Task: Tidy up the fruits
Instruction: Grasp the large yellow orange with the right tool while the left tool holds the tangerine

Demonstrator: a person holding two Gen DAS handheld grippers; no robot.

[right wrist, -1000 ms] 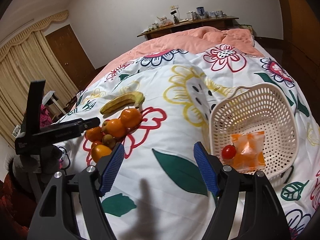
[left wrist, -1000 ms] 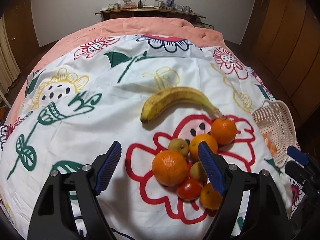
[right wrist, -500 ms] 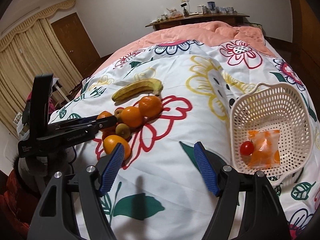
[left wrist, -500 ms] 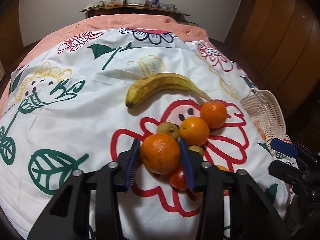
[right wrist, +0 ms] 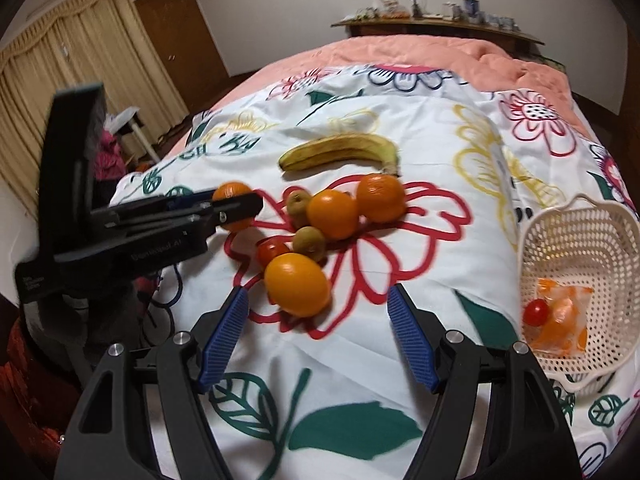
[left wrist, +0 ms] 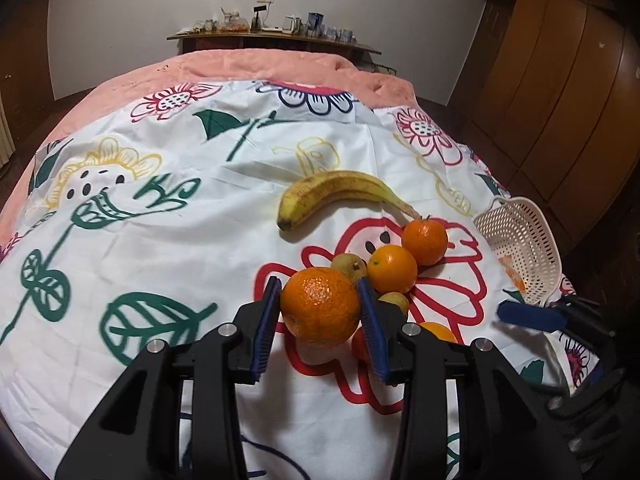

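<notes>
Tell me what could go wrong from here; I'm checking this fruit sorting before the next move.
1. The left gripper pinches a round orange only at its sides; it might slip out and roll across the sheet.
2. The basket tilts on soft bedding, so dropped fruit could tip it.
3. The open right gripper nears another orange in the touching pile; a nudge may scatter it.

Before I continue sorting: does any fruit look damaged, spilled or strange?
Only the banana on the bedsheet stands out: its peel has brown speckles and a dark tip. The oranges look intact, and the basket stands upright.
</notes>
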